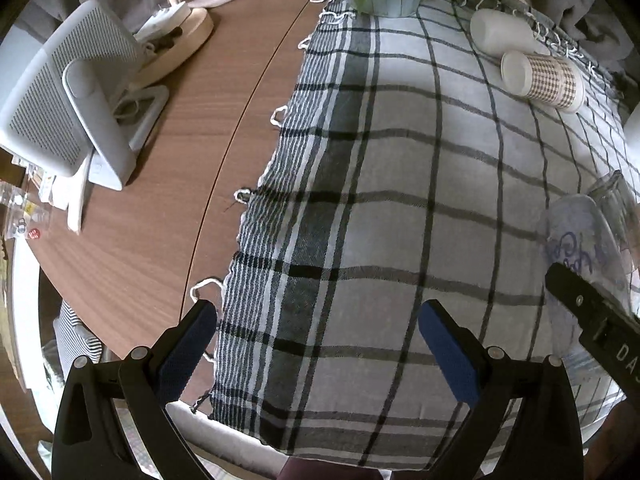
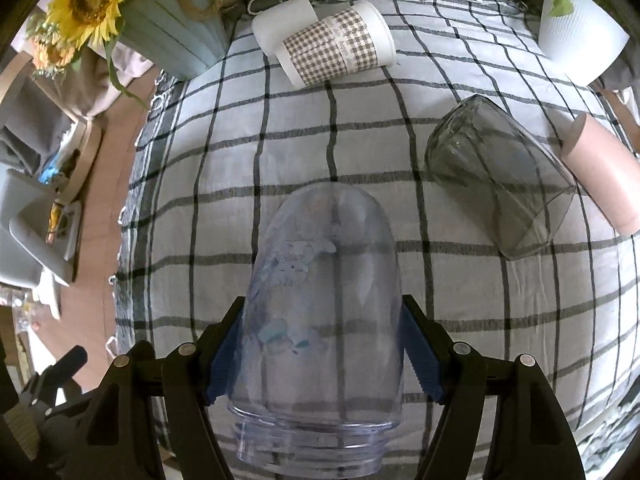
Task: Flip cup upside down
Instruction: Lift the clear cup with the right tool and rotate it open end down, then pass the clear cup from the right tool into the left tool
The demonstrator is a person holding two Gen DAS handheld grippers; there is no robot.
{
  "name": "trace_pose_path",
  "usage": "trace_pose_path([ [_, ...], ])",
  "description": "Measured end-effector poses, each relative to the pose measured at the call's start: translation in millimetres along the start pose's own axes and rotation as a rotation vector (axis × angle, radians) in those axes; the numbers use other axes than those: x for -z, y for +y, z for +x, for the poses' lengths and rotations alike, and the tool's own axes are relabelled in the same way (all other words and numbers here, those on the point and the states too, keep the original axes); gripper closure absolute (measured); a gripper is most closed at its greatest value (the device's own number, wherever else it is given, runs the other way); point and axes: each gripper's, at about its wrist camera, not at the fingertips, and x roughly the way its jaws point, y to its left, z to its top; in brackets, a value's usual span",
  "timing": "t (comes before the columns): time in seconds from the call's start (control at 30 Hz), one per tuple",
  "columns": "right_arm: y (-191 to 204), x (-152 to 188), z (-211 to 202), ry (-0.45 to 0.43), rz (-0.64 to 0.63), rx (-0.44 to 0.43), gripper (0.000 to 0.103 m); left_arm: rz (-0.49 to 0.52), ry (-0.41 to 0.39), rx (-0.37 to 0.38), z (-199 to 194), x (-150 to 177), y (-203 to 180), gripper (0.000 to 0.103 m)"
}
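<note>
A clear plastic cup (image 2: 320, 304) with a pale blue print sits between the blue pads of my right gripper (image 2: 322, 344), which is shut on its sides. Its rounded base points away from the camera and its threaded rim is nearest the camera. It is over the checked cloth (image 2: 460, 340). The same cup (image 1: 580, 248) and a right gripper finger (image 1: 592, 312) show at the right edge of the left wrist view. My left gripper (image 1: 316, 344) is open and empty above the cloth's left part (image 1: 360, 200).
A checked paper cup (image 2: 340, 50) and a white cup (image 2: 280, 24) lie at the back. A grey glass (image 2: 496, 172) and a pink cup (image 2: 604, 176) lie at the right. A blue flower pot (image 2: 168, 20) and a white pot (image 2: 580, 28) stand at the back. A grey fan (image 1: 68, 92) stands on the wooden table (image 1: 180, 160).
</note>
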Motion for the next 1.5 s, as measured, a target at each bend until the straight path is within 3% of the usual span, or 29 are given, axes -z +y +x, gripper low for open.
trace_pose_path([
  [0.17, -5, 9, 11, 0.069, 0.008, -0.004, 0.031, -0.005, 0.000, 0.003, 1, 0, -2, 0.000],
  [0.53, -5, 14, 21, 0.124, -0.007, -0.013, 0.030, -0.006, 0.005, -0.017, 1, -3, -6, 0.000],
  [0.63, -7, 13, 18, 0.128, 0.006, -0.037, 0.021, -0.015, 0.000, -0.017, -1, -5, -4, 0.000],
  [0.83, -21, 15, -17, 0.075, 0.047, -0.081, 0.021, 0.010, -0.030, -0.006, -17, -6, -12, 0.000],
  [1.13, -69, 12, -72, -0.037, 0.150, -0.050, 0.019, 0.129, -0.044, 0.119, -50, -7, -66, 0.000],
  [1.5, -133, 15, -80, -0.035, 0.293, -0.024, 0.019, 0.256, 0.038, 0.215, -37, -20, -142, 0.000],
])
